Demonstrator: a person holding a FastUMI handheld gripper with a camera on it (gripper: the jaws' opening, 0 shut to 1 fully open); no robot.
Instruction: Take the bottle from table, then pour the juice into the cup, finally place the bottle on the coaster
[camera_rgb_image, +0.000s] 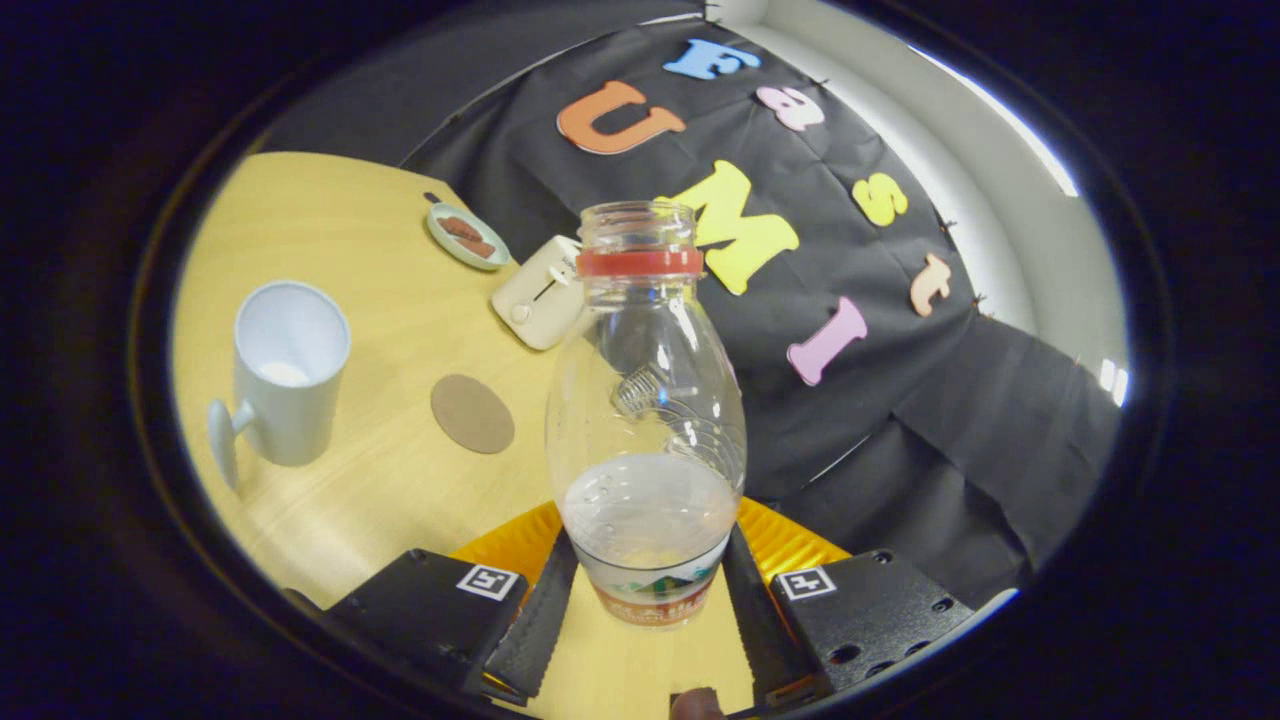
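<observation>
**Clerk:** Item one, the bottle (645, 410): clear plastic, cap off, red collar ring at the neck, a shallow measure of pale liquid in the base. Position?

**Checker:** It stood between the two fingers of the tool (648, 600), low on its body at the label band. Both fingers pressed against its sides, so the tool was clamped on it. The bottle sat nearly in line with the fingers, neck pointing away from them. Whether its base touched the worktop (380, 260) could not be told.

**Clerk:** Item two, the cup (285, 375)?

**Checker:** White mug, handle towards the tool, mouth open, well apart from the bottle and off to the left of the fingers. Something pale lay at its bottom; could not tell what.

**Clerk:** Item three, the coaster (472, 413)?

**Checker:** Brown disc, flat on the worktop, between cup and bottle, bare.

**Clerk:** Hazards entered?

**Checker:** Three, as judgement. The grip was low and the bottle tall, so a quick tilt could swing or slip it in the fingers. With no cap, any early tilt short of the cup would spill on the worktop. The cup's mouth was narrow; a poor line-up would send juice down its outside.

**Clerk:** Sundries?

**Checker:** A cream toaster (540, 292) and a small green dish (467, 237) beyond the coaster, clear of the likely path.
</observation>
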